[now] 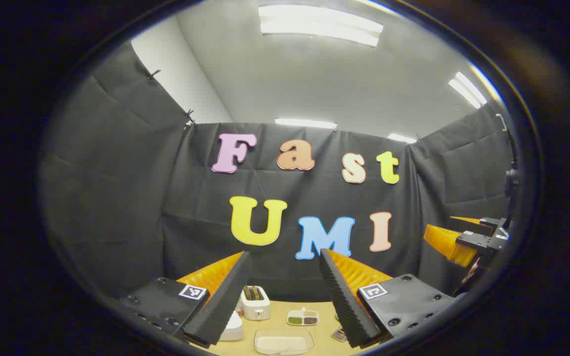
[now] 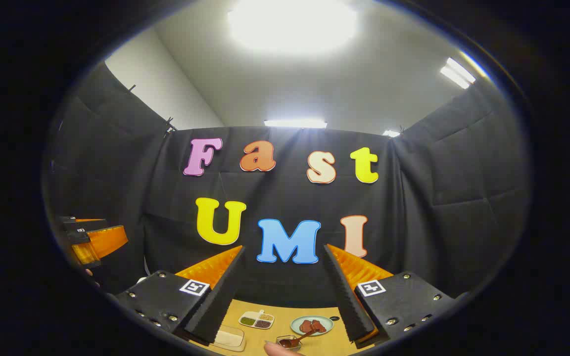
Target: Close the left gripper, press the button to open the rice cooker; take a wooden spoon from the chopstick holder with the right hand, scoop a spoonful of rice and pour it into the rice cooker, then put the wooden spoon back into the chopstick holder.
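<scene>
Black cloth [image 1: 117, 198] hangs creased on three sides of the booth, clipped along its top edge, a pale wall [image 1: 176, 74] rising behind its left corner, long ceiling lights [image 1: 319, 24] glowing on the white ceiling [image 1: 339, 84], and a light wooden tabletop [image 1: 277, 314] sits low below.

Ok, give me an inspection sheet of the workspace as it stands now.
Surface: tan tabletop, low in both views.
Job's things: clear tray of rice near the front; white appliance at left, possibly the rice cooker.
Clutter: toaster; divided dish of grains; plate of brown food; small bowl with a spoon.
Grippers: left gripper and right gripper raised, jaws apart, holding nothing.
Cables: nothing seen.
Surroundings: black cloth walls, ceiling lights.
</scene>
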Tool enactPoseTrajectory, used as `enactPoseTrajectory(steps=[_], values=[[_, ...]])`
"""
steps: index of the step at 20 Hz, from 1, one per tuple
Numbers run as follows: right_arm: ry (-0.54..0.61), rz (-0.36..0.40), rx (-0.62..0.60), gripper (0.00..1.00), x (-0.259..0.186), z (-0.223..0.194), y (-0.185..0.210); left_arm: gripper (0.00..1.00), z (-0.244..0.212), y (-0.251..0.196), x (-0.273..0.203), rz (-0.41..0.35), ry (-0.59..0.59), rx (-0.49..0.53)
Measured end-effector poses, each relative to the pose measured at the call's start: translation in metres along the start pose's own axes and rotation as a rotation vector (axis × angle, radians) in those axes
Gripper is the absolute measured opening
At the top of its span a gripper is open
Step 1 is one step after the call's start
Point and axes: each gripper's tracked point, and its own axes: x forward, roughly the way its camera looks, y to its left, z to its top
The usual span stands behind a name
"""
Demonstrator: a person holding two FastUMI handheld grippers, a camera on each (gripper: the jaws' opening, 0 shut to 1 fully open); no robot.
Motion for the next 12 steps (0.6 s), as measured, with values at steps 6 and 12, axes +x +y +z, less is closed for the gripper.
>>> enactPoseTrajectory(steps=[6,12], values=[[0.021,0.008,-0.009,0.93,0.000,-0.001,0.017,0.93,0.010,0.012,-0.002,-0.001,-0.031,0.019],[0.018,0.012,-0.016,0.93,-0.003,0.003,0.016,0.93,0.013,0.005,-0.010,-0.013,-0.047,0.032]])
